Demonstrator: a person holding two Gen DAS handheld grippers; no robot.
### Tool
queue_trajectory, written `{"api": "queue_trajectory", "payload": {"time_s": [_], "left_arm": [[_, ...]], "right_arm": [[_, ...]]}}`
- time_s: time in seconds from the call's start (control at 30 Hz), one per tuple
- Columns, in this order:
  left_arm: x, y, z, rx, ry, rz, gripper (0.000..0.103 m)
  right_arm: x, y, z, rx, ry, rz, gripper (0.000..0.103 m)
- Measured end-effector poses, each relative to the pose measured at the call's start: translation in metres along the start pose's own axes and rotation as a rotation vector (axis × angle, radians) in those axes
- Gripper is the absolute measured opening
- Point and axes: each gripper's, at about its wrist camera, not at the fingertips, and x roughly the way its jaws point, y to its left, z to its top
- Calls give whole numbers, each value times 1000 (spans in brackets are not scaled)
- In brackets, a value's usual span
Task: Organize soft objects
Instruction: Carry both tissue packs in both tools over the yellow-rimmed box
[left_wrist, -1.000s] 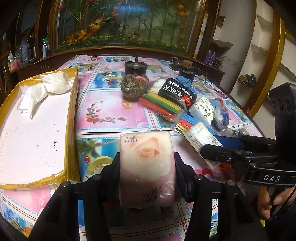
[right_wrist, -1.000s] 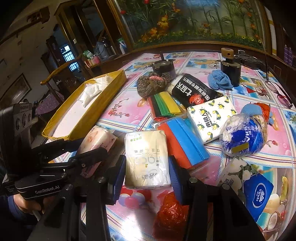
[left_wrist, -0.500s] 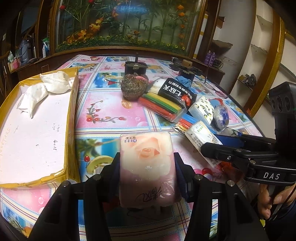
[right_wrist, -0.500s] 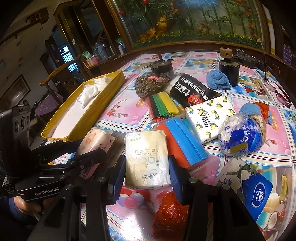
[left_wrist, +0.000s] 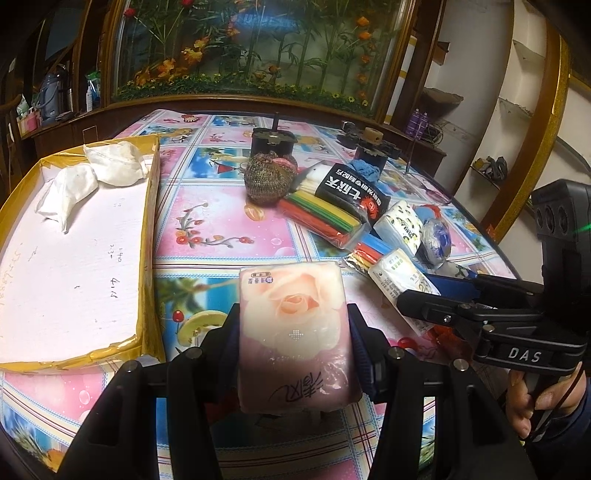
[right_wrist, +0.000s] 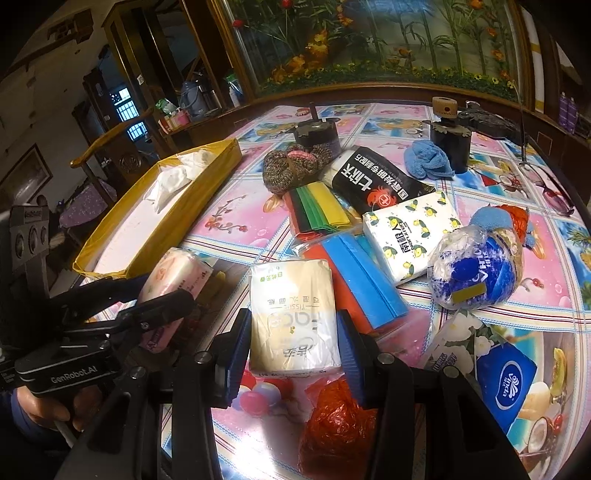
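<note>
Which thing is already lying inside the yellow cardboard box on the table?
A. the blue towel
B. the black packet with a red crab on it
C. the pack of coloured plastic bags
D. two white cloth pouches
D: two white cloth pouches lie in the far corner of the yellow cardboard box, while the other things are outside it on the table.

Rose-printed pink tissue pack (left_wrist: 293, 332), yellow-edged box (left_wrist: 149, 236)
</note>
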Motion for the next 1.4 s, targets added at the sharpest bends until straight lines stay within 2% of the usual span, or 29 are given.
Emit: {"api": "queue_trajectory", "payload": {"time_s": [0.2, 0.4, 0.9, 1.1, 1.4], "left_arm": [[-18, 5, 5, -1, -36, -6, 53], [-39, 23, 13, -42, -66, -18, 53], [-80, 82, 31, -130, -138, 58, 53], [-91, 114, 41, -164, -127, 87, 53], [-97, 164, 56, -177, -99, 182, 53]], "right_arm": [[2, 9, -3, 1, 23, 24, 49], [-9, 20, 9, 4, 5, 64, 49], [-5, 75, 52, -58, 3, 143, 49], [5, 108, 75, -81, 17, 186, 49], [37, 151, 120, -118, 47, 214, 49]]}}
